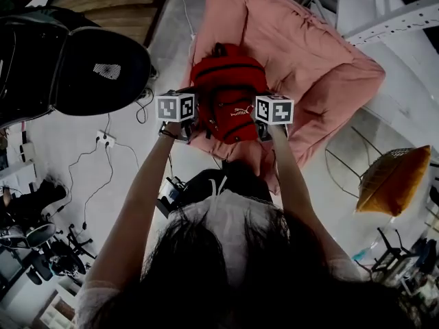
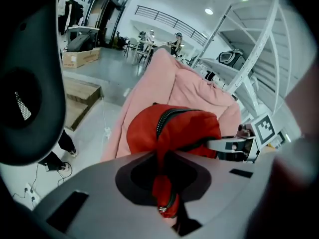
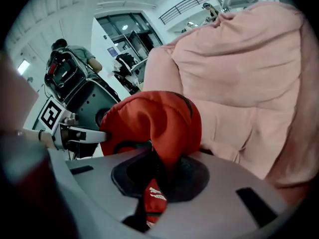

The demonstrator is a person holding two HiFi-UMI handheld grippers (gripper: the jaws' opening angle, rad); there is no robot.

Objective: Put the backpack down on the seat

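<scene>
A red backpack [image 1: 230,91] with black zips hangs between my two grippers, over the front part of a pink beanbag seat [image 1: 302,46]. My left gripper [image 1: 186,118] is shut on a fold of the backpack's red fabric [image 2: 167,193] at its left side. On the other side my right gripper [image 1: 264,122] is shut on the fabric [image 3: 159,183] too. In the left gripper view the backpack [image 2: 174,128] bulges ahead of the jaws, with the pink seat [image 2: 184,83] behind it. The right gripper view shows the backpack [image 3: 154,121] against the seat [image 3: 244,78].
A large black rounded machine [image 1: 68,60] stands at the left, with cables [image 1: 103,163] on the grey floor. A white metal frame [image 1: 391,19] rises at the right. A wire chair with a yellow cushion [image 1: 394,177] sits at lower right. People stand far back [image 3: 75,54].
</scene>
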